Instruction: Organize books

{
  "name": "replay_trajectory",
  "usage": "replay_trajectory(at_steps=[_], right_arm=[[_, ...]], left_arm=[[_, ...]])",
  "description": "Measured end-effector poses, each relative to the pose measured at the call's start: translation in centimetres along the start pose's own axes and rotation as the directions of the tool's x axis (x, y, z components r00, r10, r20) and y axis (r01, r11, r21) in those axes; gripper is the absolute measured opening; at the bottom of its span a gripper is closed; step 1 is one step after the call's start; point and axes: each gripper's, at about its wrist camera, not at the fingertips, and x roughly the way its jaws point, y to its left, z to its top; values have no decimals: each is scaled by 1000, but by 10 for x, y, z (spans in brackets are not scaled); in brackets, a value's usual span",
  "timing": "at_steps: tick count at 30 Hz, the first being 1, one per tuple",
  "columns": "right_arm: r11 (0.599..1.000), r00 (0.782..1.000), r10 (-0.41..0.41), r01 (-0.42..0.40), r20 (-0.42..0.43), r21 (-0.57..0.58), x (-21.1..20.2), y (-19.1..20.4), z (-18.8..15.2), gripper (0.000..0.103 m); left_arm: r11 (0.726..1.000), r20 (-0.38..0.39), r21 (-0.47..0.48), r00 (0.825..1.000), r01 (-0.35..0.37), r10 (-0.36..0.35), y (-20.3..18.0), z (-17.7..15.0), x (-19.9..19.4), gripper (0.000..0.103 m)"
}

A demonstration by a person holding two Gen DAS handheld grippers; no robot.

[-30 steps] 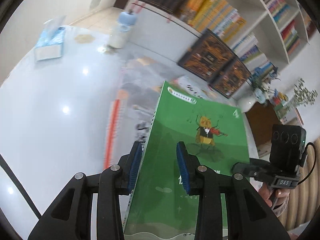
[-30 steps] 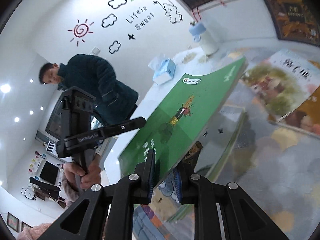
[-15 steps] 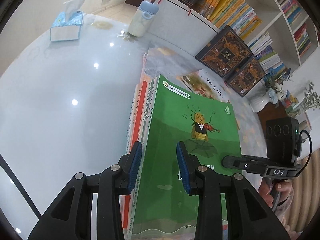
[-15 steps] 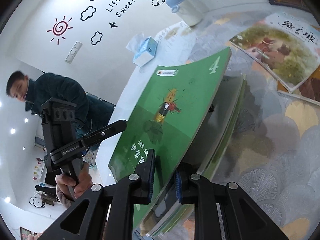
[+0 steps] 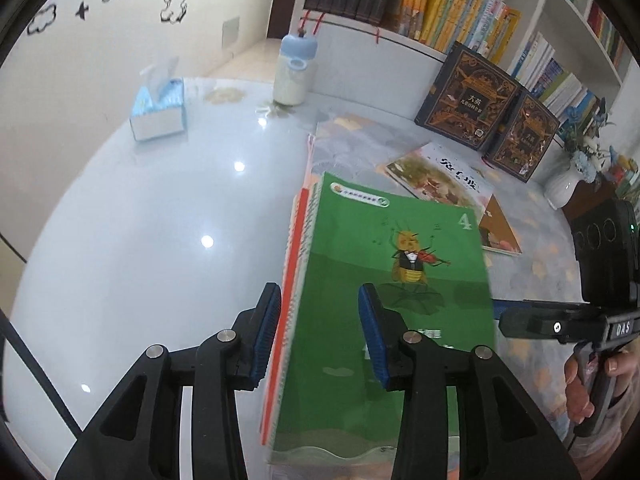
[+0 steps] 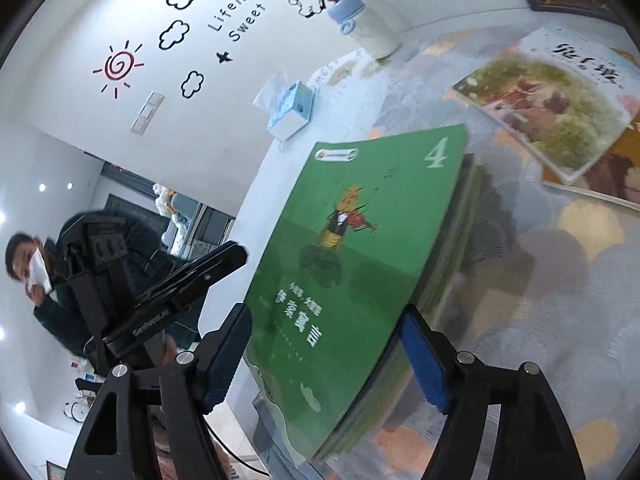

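Tissue box (image 5: 158, 110): far ahead and to the left of our left gripper (image 5: 318, 336); soft blue-and-white carton, a tissue tufting from the top.
Bottle (image 5: 295, 70): far ahead of that gripper; pale cylinder with a rounded blue cap.
Table (image 5: 140, 240): glossy white, slick, with lamp glare; a patterned mat (image 5: 360, 148) covers the side to the right of the left gripper.
Stack (image 5: 294, 280): thin books under the green one, red and pale spines showing just inside the left gripper's left pad.
Green book (image 5: 396, 276): task item; flat glossy softcover with a violin-playing insect and a "4", lying on top of the stack, between both pairs of pads.
Left gripper: jaws have just been opening a little; its pads straddle the spine edge of the book and stack, and we see a gap at each, so no grip.
Right gripper (image 6: 328, 356): jaws have just been opening wide; the green cover's near corner sits between them, untouched.
Picture books (image 5: 438, 180): ahead and right of the left gripper; flat, loose on the mat.
Risk: we judge the slick cover may slide off square if a pad drags it while backing out.
Risk: thin, limp covers may fan out or buckle under a nudge.
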Motion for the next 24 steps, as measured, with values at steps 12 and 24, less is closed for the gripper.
replay_trajectory(at_steps=[12, 24], right_arm=[[987, 979, -22, -11, 203, 162, -117, -77, -38, 74], [914, 977, -48, -42, 208, 405, -173, -236, -32, 74]], left_arm=[[991, 18, 116, 998, 61, -64, -109, -7, -9, 40], [952, -180, 77, 943, 298, -281, -256, -95, 67, 45]])
